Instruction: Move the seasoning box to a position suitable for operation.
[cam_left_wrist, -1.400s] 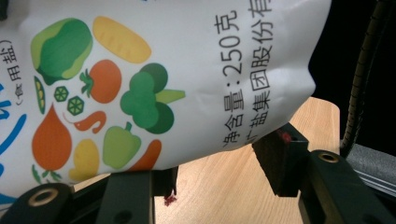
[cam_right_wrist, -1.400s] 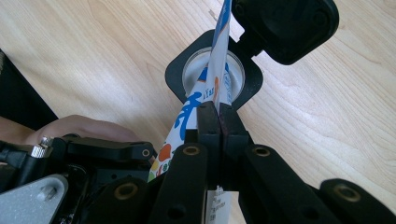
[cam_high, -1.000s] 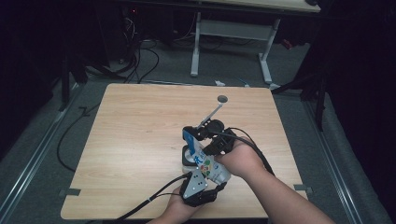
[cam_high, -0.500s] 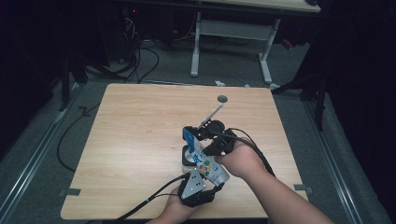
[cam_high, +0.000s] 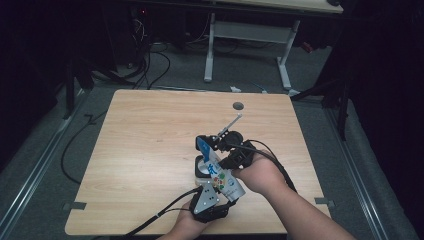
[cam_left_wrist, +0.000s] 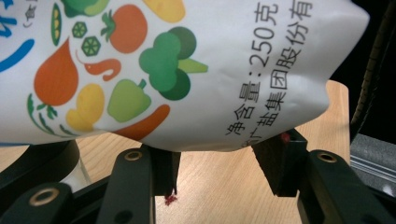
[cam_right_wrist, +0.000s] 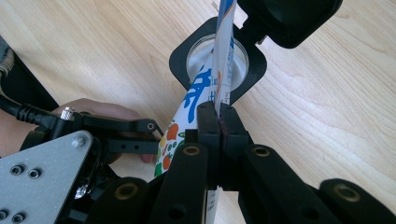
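Observation:
A white salt bag (cam_high: 218, 173) printed with vegetables, its top blue, hangs tilted over a black container (cam_high: 199, 169) near the table's front. My left gripper (cam_high: 221, 190) is shut on the bag's lower end. In the left gripper view the bag (cam_left_wrist: 187, 70) bulges above the two jaws, which press on its bottom. My right gripper (cam_high: 214, 149) is shut on the bag's thin upper edge. In the right gripper view the bag (cam_right_wrist: 205, 88) runs from that gripper (cam_right_wrist: 219, 125) toward the container (cam_right_wrist: 184, 58), which has a round opening and a raised lid (cam_right_wrist: 289, 18). My left gripper (cam_right_wrist: 156, 137) is at the lower left there.
The wooden table (cam_high: 150, 130) has a small grey round hole (cam_high: 238, 106) near its far edge. A thin pale stick (cam_high: 230, 123) lies just beyond the grippers. Cables trail from both grippers over the front edge. A desk frame (cam_high: 250, 35) stands on the dark floor behind.

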